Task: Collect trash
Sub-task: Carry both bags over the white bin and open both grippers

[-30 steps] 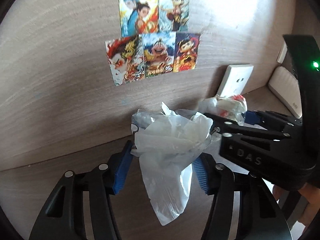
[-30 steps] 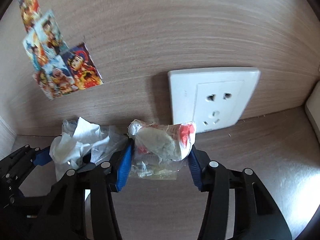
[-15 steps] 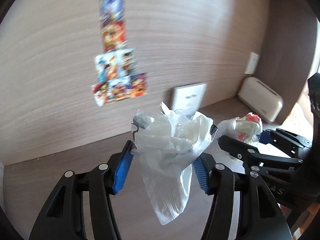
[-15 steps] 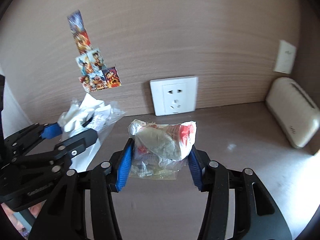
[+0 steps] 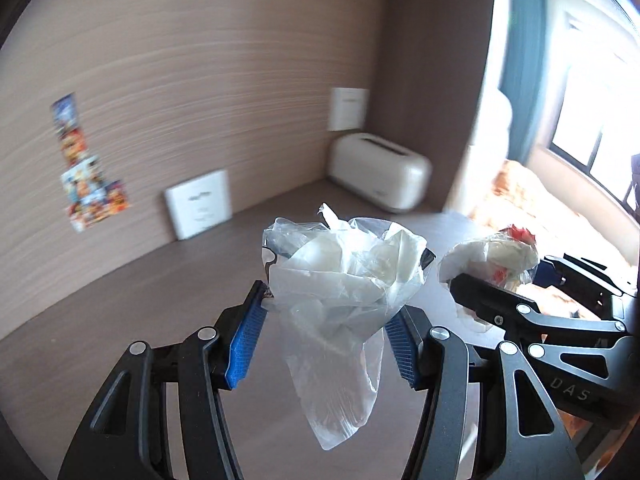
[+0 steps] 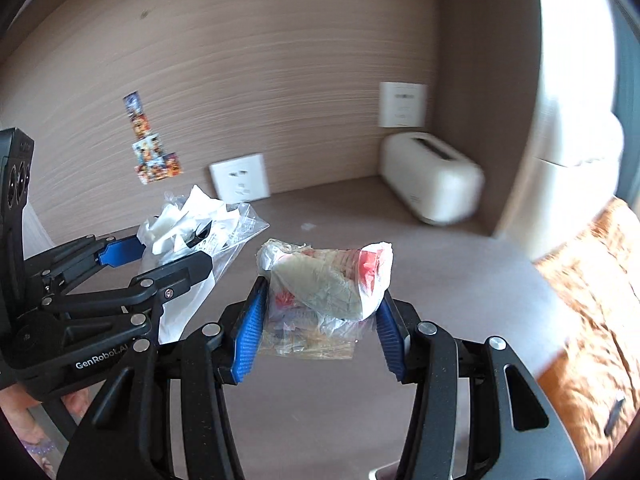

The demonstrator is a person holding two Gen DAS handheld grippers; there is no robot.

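Note:
My left gripper is shut on a clear plastic bag stuffed with white crumpled paper, held above the brown desk; the bag's tail hangs down between the fingers. My right gripper is shut on a crumpled wrapper bundle with red print, also held in the air. Each gripper shows in the other's view: the right one with its wrapper to the right, the left one with its bag to the left.
A brown desk runs to a wood-grain back wall with a white power socket and cartoon stickers. A cream toaster-like box sits in the right corner. An orange fuzzy cover lies at right, by a window.
Both grippers have pulled back and away from the wall with their trash, and swung to the right. The socket and stickers look smaller; the cream box and window have come into view.

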